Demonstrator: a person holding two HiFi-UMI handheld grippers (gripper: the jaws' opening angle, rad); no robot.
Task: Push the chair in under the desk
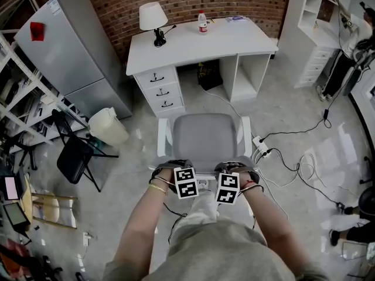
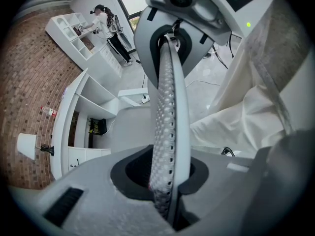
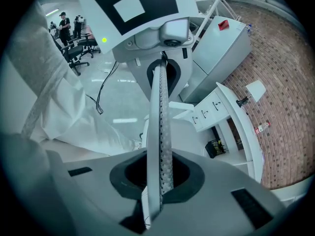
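In the head view the left gripper (image 1: 187, 181) and right gripper (image 1: 227, 187) sit side by side on the top of the backrest (image 1: 202, 174) of a grey chair (image 1: 204, 138) with white armrests. The chair stands on the pale floor facing the kneehole of the white desk (image 1: 234, 40), near it but not under it. A lamp (image 1: 152, 17) and a bottle (image 1: 203, 23) stand on the desktop. A white bin (image 1: 108, 126) and a black folding chair (image 1: 76, 157) are off to the left. In the left gripper view the two grey jaws are clamped on the backrest's perforated top rim, which runs up to the right gripper gripping the same rim further along; the desk lies beyond at the left. In the right gripper view its jaws are likewise clenched on the thin rim, with the left gripper ahead on it and the desk's drawers at the right.
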